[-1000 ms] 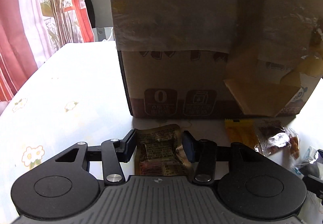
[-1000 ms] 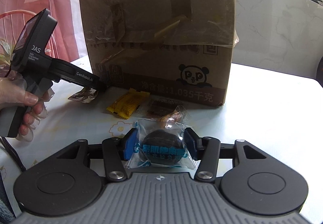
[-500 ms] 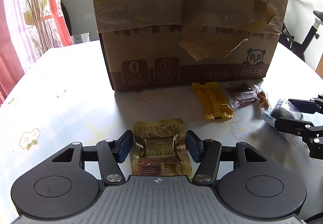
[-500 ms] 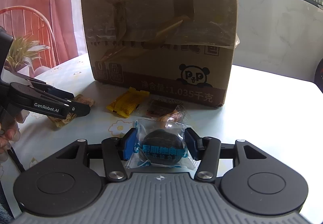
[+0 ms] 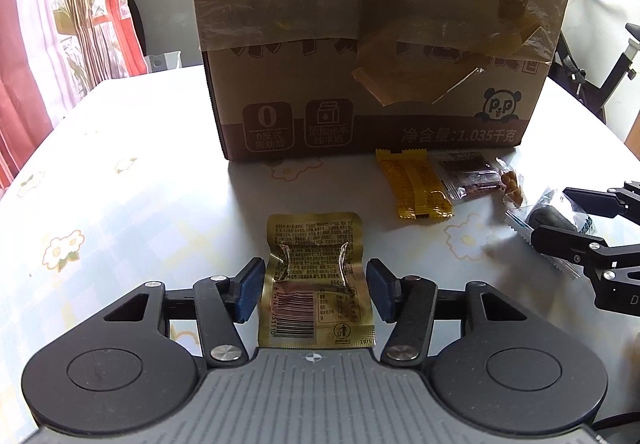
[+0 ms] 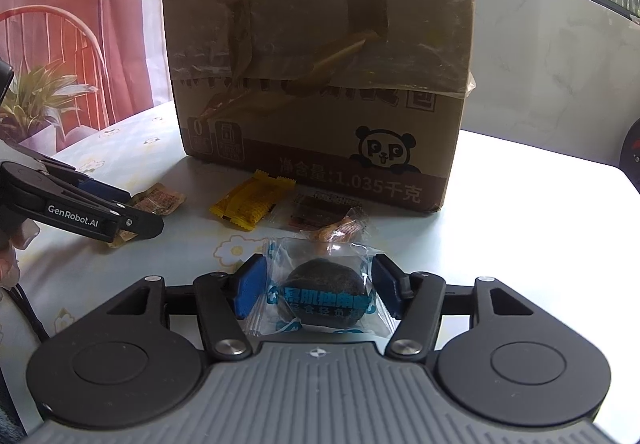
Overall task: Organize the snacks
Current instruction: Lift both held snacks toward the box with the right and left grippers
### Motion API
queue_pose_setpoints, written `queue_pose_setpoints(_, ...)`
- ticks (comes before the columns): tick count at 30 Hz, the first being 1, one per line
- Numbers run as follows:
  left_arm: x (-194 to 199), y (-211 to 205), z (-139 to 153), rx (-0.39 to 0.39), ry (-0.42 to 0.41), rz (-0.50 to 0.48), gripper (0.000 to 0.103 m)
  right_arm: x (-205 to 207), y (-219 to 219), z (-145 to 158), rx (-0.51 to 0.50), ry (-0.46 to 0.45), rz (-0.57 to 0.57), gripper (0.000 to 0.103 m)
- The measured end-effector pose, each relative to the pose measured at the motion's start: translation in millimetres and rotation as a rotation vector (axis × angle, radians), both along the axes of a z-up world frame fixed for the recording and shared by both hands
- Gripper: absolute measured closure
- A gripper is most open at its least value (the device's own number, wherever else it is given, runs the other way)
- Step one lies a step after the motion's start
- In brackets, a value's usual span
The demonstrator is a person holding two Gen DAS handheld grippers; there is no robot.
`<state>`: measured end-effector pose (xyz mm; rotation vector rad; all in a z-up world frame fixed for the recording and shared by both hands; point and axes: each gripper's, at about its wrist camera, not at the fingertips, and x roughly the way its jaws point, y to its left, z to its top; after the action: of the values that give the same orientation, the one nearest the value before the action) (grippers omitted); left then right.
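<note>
Gold packet (image 5: 316, 276) released, left hand-held gripper (image 5: 315, 290) backed off

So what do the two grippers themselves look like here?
Both match: the left gripper and right gripper have a ribbed grey body, black linkage arms with silver pivot screws, round black housings and blue pads. The left one's side reads "GenRobot.AI" in white.

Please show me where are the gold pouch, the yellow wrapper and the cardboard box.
gold pouch (image 5: 314, 244): left wrist view, on its printed upper half.
yellow wrapper (image 5: 416, 188): left wrist view, on its middle.
cardboard box (image 6: 320, 44): right wrist view, on its taped front face.
</note>
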<state>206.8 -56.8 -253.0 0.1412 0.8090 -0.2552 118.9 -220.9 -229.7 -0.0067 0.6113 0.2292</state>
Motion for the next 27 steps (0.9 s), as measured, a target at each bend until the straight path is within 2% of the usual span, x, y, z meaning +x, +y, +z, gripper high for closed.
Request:
queue_pose_setpoints(11, -5, 4, 8, -0.021, -0.023, -0.01, 0.051, -4, -5, 1, 0.015, -0.015, -0.054, 0.033)
queue_pose_setpoints(18, -7, 7, 12, -0.035, -0.033, -0.016, 0.052, 0, -5, 0, 0.027, 0.029, -0.04, 0.033)
queue_pose_setpoints(27, -8, 8, 14, -0.035, -0.03, -0.018, 0.055, -4, -5, 1, 0.04, 0.02, -0.016, 0.043)
